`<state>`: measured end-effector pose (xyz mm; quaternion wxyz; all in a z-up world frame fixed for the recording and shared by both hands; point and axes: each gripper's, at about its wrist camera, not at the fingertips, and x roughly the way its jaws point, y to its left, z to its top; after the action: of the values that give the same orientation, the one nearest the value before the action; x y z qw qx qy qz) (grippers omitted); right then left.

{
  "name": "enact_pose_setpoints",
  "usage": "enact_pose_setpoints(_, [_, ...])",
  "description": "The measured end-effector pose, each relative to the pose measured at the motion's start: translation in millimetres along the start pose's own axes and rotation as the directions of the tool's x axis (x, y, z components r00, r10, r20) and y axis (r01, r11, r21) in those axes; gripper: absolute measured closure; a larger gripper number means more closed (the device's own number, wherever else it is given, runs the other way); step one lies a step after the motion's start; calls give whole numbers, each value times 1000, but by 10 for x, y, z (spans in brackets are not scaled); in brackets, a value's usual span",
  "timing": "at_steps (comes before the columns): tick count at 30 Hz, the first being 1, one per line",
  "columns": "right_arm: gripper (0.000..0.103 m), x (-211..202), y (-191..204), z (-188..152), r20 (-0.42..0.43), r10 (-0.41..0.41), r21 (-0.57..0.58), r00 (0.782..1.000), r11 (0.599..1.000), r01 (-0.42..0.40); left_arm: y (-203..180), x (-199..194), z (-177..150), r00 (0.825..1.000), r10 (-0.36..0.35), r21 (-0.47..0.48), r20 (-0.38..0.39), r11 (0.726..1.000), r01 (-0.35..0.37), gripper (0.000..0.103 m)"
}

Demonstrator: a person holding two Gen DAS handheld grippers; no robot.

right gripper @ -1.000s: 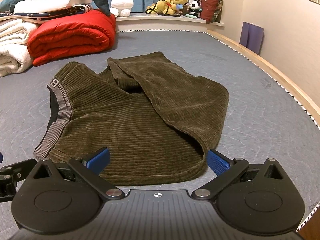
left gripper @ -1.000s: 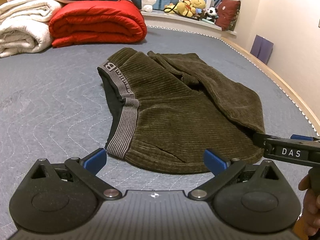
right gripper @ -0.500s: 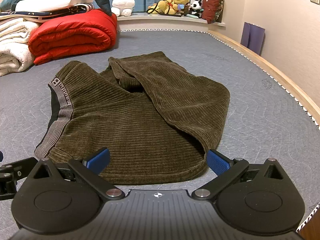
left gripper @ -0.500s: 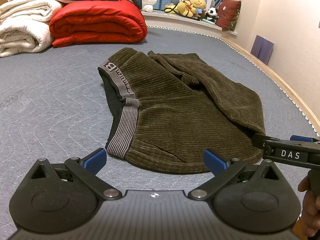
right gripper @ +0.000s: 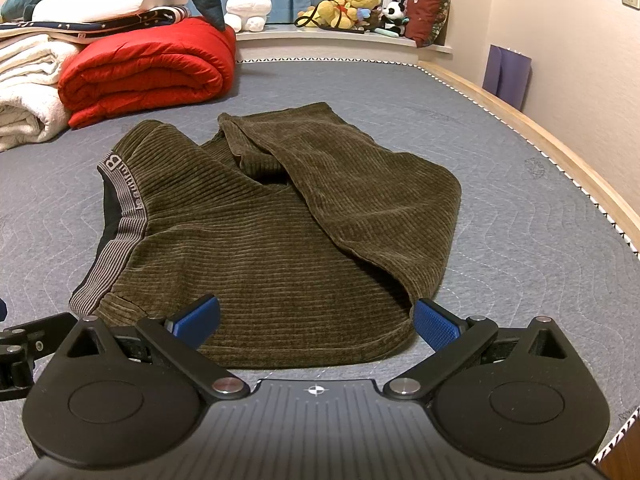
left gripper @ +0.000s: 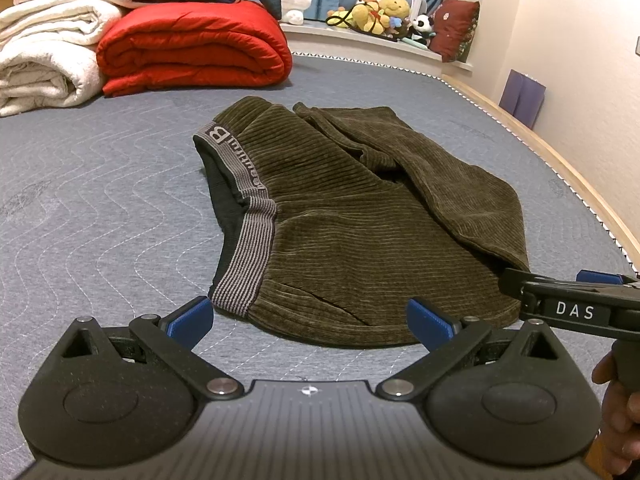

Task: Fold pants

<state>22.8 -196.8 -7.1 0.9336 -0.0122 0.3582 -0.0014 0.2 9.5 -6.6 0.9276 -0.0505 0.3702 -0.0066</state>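
We see warm, even indoor light and soft shadows under the pants [left gripper: 360,232]; both views stay sharp, though fisheye bends the bed's edge [right gripper: 560,152] and darkens corners.

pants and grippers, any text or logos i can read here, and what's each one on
"DAS": white letters on the black body of the right gripper, seen from the left wrist view.
"B": large letter at the far end of the grey waistband of the pants.
The smaller lettering after the B on the waistband is too distorted to read.
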Motion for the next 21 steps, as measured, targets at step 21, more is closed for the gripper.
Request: enact_pose_setpoints(21, [11, -45, -47, 85, 66, -6, 37, 998, 999, 3, 108, -188, 276, 995, -98, -40, 6, 994, 98, 0])
